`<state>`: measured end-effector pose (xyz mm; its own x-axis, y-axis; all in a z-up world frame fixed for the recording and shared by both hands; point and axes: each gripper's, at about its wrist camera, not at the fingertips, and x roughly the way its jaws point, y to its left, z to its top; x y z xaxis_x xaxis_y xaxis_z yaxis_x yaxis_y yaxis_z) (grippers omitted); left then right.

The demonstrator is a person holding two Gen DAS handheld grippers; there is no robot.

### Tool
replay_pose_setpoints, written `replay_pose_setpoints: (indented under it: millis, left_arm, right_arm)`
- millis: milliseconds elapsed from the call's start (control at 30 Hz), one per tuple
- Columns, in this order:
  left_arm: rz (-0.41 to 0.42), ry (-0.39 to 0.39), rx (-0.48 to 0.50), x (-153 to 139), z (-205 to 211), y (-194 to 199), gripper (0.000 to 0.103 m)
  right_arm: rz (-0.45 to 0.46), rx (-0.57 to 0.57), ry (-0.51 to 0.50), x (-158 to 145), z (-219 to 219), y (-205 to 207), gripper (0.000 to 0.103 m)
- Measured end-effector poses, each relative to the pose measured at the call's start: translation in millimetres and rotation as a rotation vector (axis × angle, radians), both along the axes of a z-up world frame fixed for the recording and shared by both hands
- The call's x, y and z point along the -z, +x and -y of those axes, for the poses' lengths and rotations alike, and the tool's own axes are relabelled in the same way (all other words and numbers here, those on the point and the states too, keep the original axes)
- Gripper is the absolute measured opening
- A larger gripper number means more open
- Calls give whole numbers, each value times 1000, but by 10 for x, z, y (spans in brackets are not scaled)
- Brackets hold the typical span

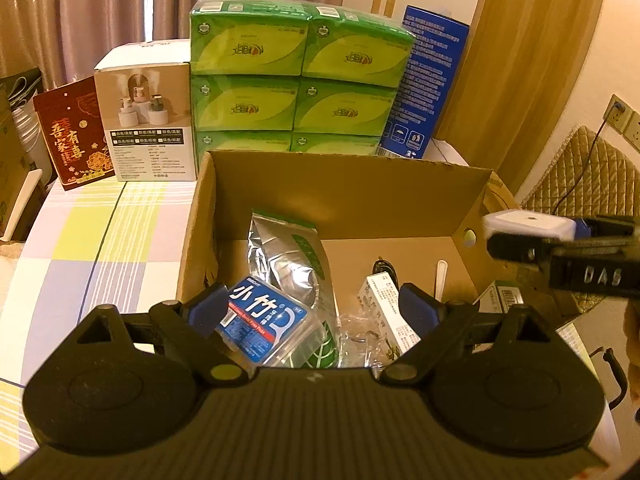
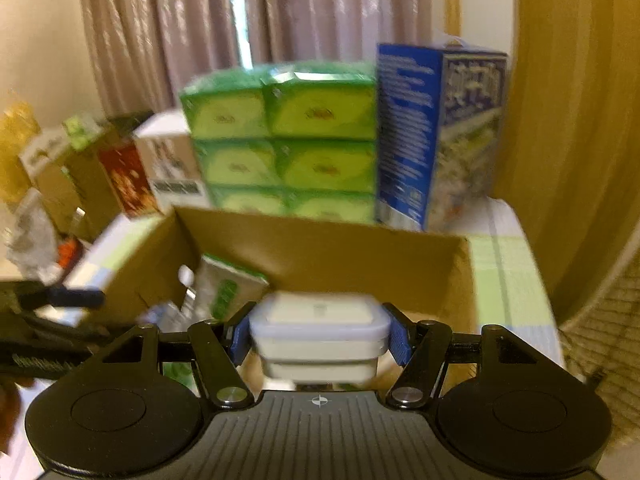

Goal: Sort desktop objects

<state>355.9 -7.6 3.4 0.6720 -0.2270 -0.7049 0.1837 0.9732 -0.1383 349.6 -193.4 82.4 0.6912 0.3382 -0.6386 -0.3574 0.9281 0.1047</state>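
— So, what do we have in the right gripper (image 2: 320,334)?

— We see its two blue pads against the sides of one white lidded container (image 2: 320,328), one pad at nine o'clock, one at three. The view is blurred, so we cannot tell whether they press on it or only flank it. It hangs over the open cardboard box (image 2: 340,252).

— And our left gripper (image 1: 316,312)?

— Spread wide, nothing pinched. Between its fingers we look down into the same box.

— What do we count inside?

— One blue floss-pick pack (image 1: 262,320) at seven o'clock, one silver foil pouch (image 1: 292,256) standing behind it, one white carton (image 1: 384,312) at four o'clock, plus crumpled clear plastic (image 1: 360,336) between them.

— Beyond the box?

— At twelve o'clock, six green tissue packs (image 1: 300,76) showing, stacked two across and three high. One blue box (image 1: 428,84) at one o'clock, one white humidifier box (image 1: 148,120) and one red bag (image 1: 76,136) at ten, all on the checked tablecloth (image 1: 100,240).
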Motion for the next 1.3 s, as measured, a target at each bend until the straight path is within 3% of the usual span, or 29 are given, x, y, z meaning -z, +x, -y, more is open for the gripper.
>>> replay_pose_setpoints:
  millis: [33, 67, 267, 500, 600, 900, 1300]
  left_arm:
    - [2, 3, -3, -6, -11, -7, 89]
    - [5, 4, -5, -13, -24, -16, 89]
    - [14, -2, -15, -38, -68, -98, 89]
    - [18, -12, -17, -83, -55, -325, 89]
    - [20, -16, -17, -121, -53, -473, 89]
    - [70, -19, -56, -343, -103, -1100, 101]
    - [110, -25, -95, -660, -113, -1960, 102]
  right_arm:
    - [8, 3, 20, -33, 10, 17, 80]
    - [23, 20, 35, -68, 30, 15, 86]
    - [44, 46, 43, -121, 126, -113, 86]
    - [-18, 72, 20, -40, 240, -398, 87]
    - [-51, 72, 10, -53, 261, -552, 92]
    - [-52, 38, -7, -242, 219, -1165, 101]
    - [-75, 21, 10, -442, 205, -1946, 101]
